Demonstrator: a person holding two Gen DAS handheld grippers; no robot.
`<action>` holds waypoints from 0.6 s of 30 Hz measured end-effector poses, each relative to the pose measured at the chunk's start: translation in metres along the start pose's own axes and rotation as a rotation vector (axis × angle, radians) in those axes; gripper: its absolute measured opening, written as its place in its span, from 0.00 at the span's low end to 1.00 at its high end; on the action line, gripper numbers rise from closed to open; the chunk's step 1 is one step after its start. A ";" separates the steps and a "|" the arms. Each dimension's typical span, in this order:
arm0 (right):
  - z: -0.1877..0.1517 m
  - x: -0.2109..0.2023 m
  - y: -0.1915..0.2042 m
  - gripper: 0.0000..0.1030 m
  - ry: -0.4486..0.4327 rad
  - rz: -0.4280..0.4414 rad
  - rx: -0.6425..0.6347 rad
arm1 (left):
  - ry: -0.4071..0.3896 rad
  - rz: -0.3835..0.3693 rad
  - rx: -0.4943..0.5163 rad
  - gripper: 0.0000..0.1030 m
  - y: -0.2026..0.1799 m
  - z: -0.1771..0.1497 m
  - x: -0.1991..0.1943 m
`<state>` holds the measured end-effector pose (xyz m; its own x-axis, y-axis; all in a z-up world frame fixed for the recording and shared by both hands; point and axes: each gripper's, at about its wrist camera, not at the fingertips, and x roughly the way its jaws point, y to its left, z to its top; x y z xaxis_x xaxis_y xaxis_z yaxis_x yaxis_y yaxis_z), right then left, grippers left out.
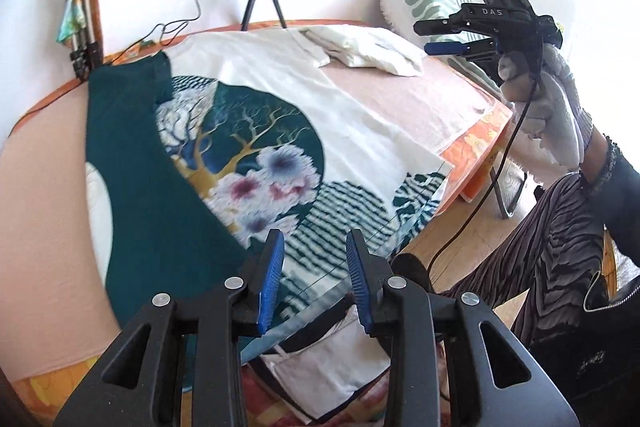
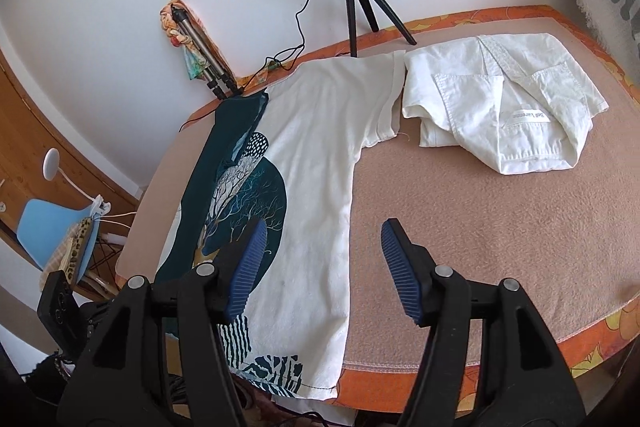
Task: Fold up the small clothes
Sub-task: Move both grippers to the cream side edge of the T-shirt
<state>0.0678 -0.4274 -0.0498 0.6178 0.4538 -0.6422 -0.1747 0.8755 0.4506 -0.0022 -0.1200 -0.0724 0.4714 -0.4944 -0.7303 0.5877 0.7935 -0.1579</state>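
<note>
tee: printed tee (image 2: 312,155) lies flat on the counter (image 2: 460,211), hem toward you and hanging a little over the near edge, collar end toward the wall. One side panel is already folded in over the print, showing as a dark green strip (image 1: 152,187) along that side.
shirt: white shirt (image 2: 500,107) is folded and parked at the far corner, just beside the tee's sleeve. Looks like the done pile, kept off the working area.
left claw: your left claw (image 1: 316,283) is apart, nothing between the pads. It hovers above the hem near the counter's near edge. No cloth held.
right claw: your right claw (image 2: 324,267) is wide apart and empty, above the tee's plain white side. From the left wrist view it (image 1: 436,39) sits well clear of the cloth, up in the air.
why: both claws free and up, probably between folds. White side is likely next to fold in, to match the green strip.
edges: hem overhangs the counter, so it's easy to pinch from below. Sleeve (image 2: 384,99) nearly touches the shirt; watch you don't drag it.
room: bare counter between tee and near-right edge is open, good for your approach. Ring light tripod (image 2: 360,7) and its cable sit at the far edge, near the collar.
</note>
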 end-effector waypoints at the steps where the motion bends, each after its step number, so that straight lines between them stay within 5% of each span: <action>1: 0.001 -0.004 -0.008 0.62 -0.004 0.005 0.016 | -0.002 -0.011 0.012 0.30 -0.009 0.006 0.006; 11: 0.003 -0.038 -0.079 0.64 -0.064 0.017 0.158 | -0.013 -0.077 0.216 0.47 -0.107 0.040 0.073; 18: 0.011 -0.042 -0.094 0.64 -0.072 0.018 0.160 | 0.043 -0.079 0.286 0.48 -0.143 0.045 0.112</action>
<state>0.0666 -0.5306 -0.0588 0.6702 0.4512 -0.5893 -0.0655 0.8269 0.5585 -0.0037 -0.3050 -0.1020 0.3920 -0.5305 -0.7516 0.7856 0.6182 -0.0265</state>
